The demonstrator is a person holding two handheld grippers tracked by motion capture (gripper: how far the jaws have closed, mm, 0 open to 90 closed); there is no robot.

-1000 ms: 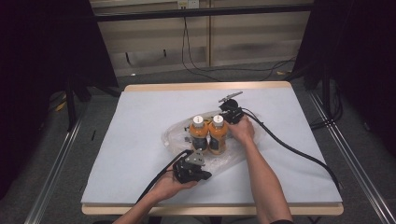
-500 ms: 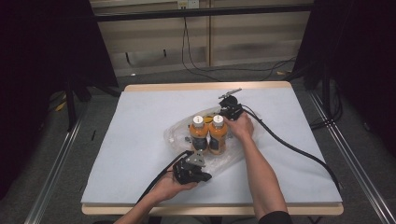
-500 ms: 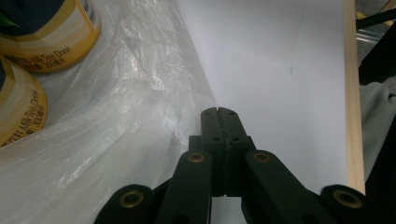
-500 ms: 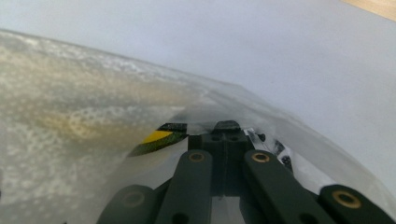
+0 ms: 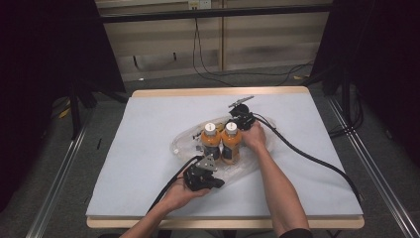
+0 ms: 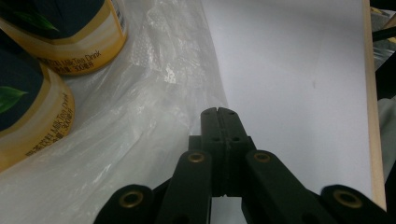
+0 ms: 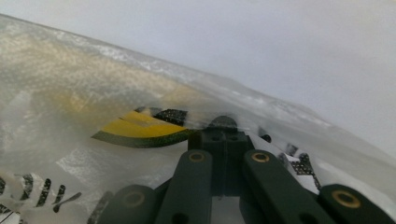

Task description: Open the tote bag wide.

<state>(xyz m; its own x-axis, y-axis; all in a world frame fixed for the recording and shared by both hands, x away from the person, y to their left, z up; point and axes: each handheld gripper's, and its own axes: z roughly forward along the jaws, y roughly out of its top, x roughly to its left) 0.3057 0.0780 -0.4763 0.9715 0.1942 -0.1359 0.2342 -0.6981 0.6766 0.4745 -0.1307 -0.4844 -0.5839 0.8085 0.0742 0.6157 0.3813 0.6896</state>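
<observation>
Altogether two bottles (image 5: 221, 144) (one bag (image 5: 247, 168))

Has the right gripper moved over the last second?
No. The right gripper stays beside the right bottle, same distance from the table's far edge.

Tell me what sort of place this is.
Likely a lab data-recording station, not a home: a table under a white cover, flanked by black curtains, with cables trailing over a bare floor.
</observation>
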